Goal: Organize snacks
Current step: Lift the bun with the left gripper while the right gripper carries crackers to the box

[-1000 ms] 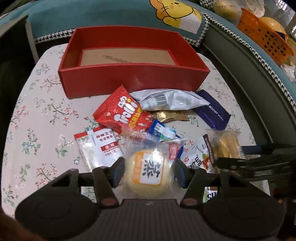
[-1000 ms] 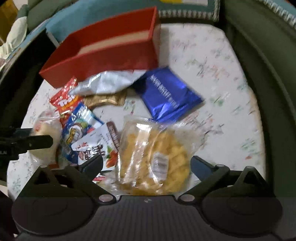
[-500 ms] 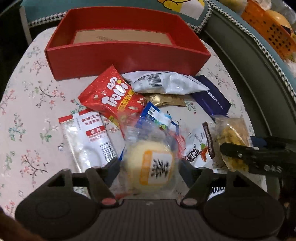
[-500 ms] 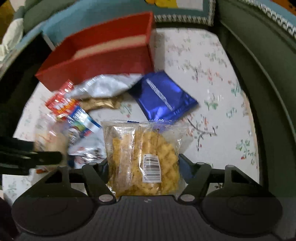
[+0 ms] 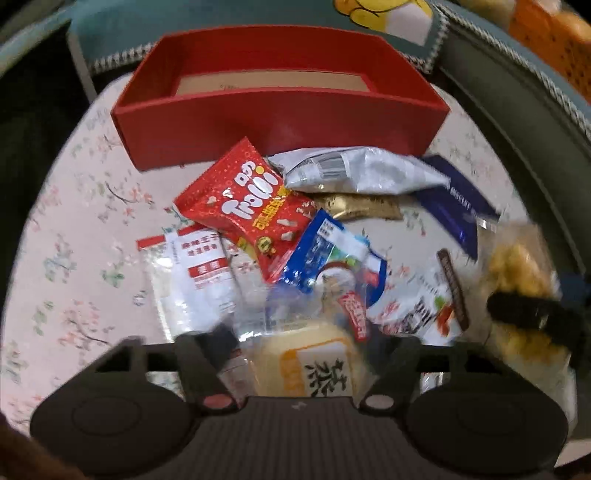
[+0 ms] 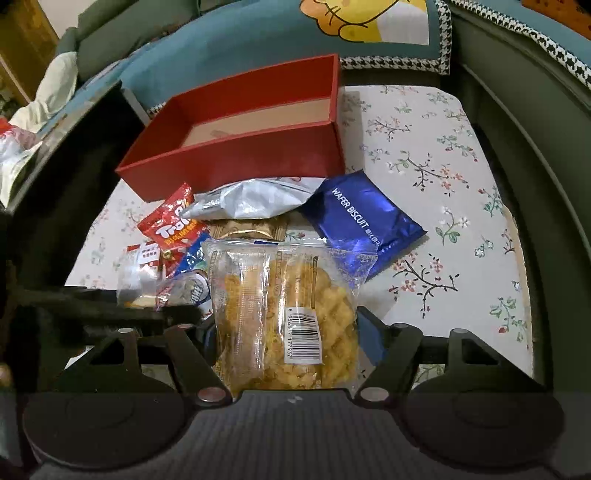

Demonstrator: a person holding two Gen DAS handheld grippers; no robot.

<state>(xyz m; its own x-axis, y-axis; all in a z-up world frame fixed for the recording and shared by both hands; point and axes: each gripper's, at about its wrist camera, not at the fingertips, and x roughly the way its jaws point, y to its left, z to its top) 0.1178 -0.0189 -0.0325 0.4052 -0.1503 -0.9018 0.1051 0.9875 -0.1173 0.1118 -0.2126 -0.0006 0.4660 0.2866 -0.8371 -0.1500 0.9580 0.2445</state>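
An open red box [image 5: 280,118] stands at the back of the floral table; it also shows in the right wrist view [image 6: 240,155]. My left gripper [image 5: 306,354] is shut on a clear-wrapped yellow bun [image 5: 314,369] and holds it above the snack pile. My right gripper [image 6: 284,332] is shut on a clear bag of golden crispy snack [image 6: 288,317], lifted off the table; the bag also shows in the left wrist view [image 5: 521,280]. Loose packets lie in front of the box: a red Trolli bag [image 5: 247,206], a silver bag [image 5: 354,170] and a blue wafer biscuit pack [image 6: 362,221].
A white-and-red sachet [image 5: 199,273], a blue-white packet [image 5: 332,254] and a gold packet [image 5: 362,206] lie in the pile. A teal cushion [image 6: 295,33] and green sofa edge [image 6: 535,147] border the table. An orange basket [image 5: 554,37] sits at the far right.
Both grippers have closed on their packets and lifted them. The right gripper raised the crispy snack bag off the table; the left drew the bun up and back from the pile.
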